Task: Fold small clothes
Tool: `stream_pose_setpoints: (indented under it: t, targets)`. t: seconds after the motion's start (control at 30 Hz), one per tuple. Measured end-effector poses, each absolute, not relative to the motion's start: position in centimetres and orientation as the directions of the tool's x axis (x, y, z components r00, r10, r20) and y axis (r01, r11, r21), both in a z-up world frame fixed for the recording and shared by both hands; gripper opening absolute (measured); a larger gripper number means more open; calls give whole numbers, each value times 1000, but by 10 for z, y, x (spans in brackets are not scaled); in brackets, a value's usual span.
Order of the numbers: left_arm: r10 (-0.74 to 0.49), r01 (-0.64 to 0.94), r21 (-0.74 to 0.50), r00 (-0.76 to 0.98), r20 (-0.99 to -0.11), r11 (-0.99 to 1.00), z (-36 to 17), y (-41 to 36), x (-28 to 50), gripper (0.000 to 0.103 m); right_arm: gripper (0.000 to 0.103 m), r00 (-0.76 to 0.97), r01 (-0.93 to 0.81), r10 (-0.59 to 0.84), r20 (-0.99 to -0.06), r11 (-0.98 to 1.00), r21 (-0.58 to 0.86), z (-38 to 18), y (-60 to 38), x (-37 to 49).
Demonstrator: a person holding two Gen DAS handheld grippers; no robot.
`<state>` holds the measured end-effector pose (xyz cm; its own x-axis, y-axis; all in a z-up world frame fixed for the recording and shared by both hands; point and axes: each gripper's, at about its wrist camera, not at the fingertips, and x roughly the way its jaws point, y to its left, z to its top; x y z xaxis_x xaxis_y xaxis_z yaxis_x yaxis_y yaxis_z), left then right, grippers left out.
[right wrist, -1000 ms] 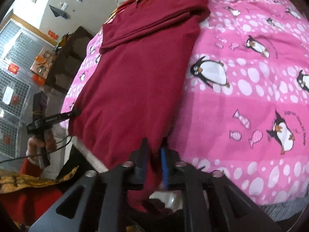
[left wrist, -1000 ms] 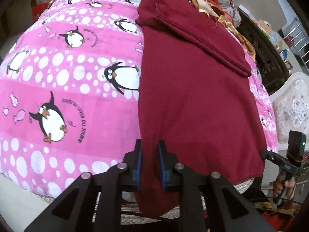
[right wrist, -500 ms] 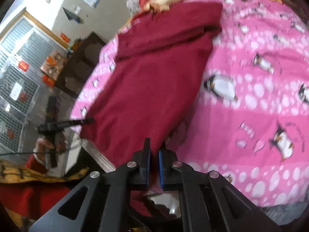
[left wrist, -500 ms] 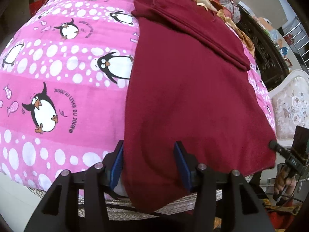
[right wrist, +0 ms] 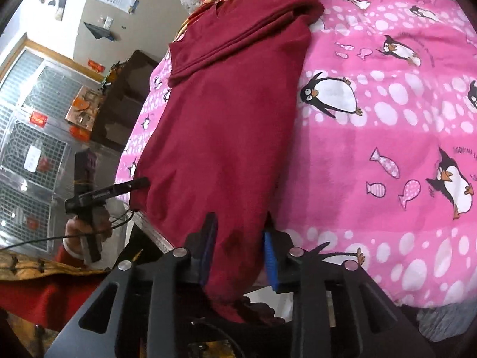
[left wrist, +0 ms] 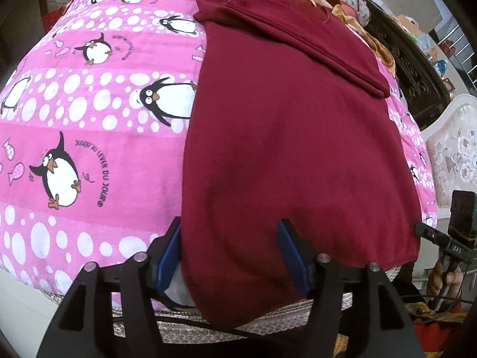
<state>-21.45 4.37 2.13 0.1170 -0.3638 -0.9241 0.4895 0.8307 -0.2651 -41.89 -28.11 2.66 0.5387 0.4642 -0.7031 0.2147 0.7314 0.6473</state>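
A maroon garment [left wrist: 286, 149] lies spread on the bed's pink penguin blanket [left wrist: 89, 119]. Both the left tongs [left wrist: 231, 252] and right tongs [right wrist: 238, 253] have just been opening, straddling its near hem unclamped.

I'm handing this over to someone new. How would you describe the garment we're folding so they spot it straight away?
Find the pink penguin blanket covering the bed. On it lies a dark red garment, its near hem hanging over the bed's edge and its far end already folded over. It is plain, unlike the patterned orange and red clothes heaped beyond it.
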Motion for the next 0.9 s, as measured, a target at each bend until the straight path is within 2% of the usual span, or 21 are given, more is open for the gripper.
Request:
stream_pose_setpoints:
  t: [0.17, 0.33, 0.5, 0.73, 0.9]
  targets:
    - [-361, 496, -256, 126, -924, 829, 20, 41, -215, 73, 40, 529, 198, 459, -714, 751, 629, 28, -282, -417]
    - [-352, 511, -243, 129, -927, 825, 19, 37, -217, 73, 27, 516, 170, 443, -734, 786, 594, 31, -276, -412]
    - [-347, 514, -235, 132, -929, 825, 19, 35, -218, 73, 21, 521, 161, 452, -724, 781, 603, 32, -278, -409]
    - [-341, 518, -228, 132, -931, 824, 19, 34, -218, 72, 20, 561, 107, 460, -688, 784, 612, 51, -281, -403]
    - [-340, 521, -225, 136, -931, 824, 18, 35, -218, 72, 21, 509, 87, 465, -724, 809, 581, 42, -274, -395]
